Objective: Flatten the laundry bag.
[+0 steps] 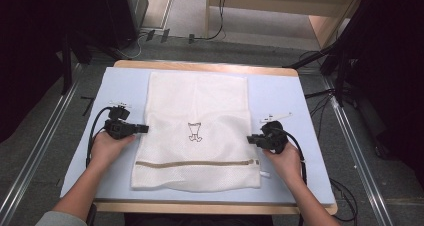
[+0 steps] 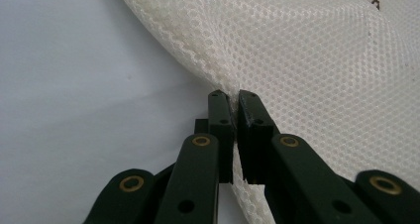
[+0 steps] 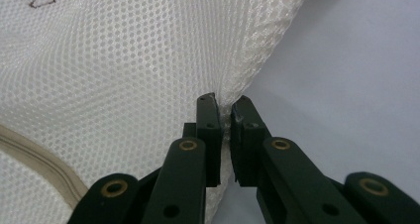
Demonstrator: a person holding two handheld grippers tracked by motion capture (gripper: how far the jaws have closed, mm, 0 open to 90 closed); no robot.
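On the pale blue table top [image 1: 280, 93] we see both forearms coming in from the near edge, each hand wrapped around its tool and turned inward toward the middle. The left gripper [image 1: 145, 129] points level to the right and meets the left edge of the white mesh laundry bag [image 1: 197, 106]; the right gripper [image 1: 250, 139] points level to the left and meets the bag's right edge. Both sit low, close to the table.

In the left gripper view the jaws are clenched on the bag's seamed edge [image 2: 198, 55], with a thin fold of mesh pinched between the pads. In the right gripper view the jaws are likewise clamped on the bag's hem [image 3: 257, 55], the mesh puckering where it enters the pads.

The bag lies flat in the middle of the table, its long axis running away from the person. Its beige zipper [image 1: 197, 162] crosses the near end, side to side, and a small dark printed figure [image 1: 195, 131] sits near the centre.

We cannot make out how deep the fabric goes between the pads. Both elbows are cut off at the bottom of the high view.
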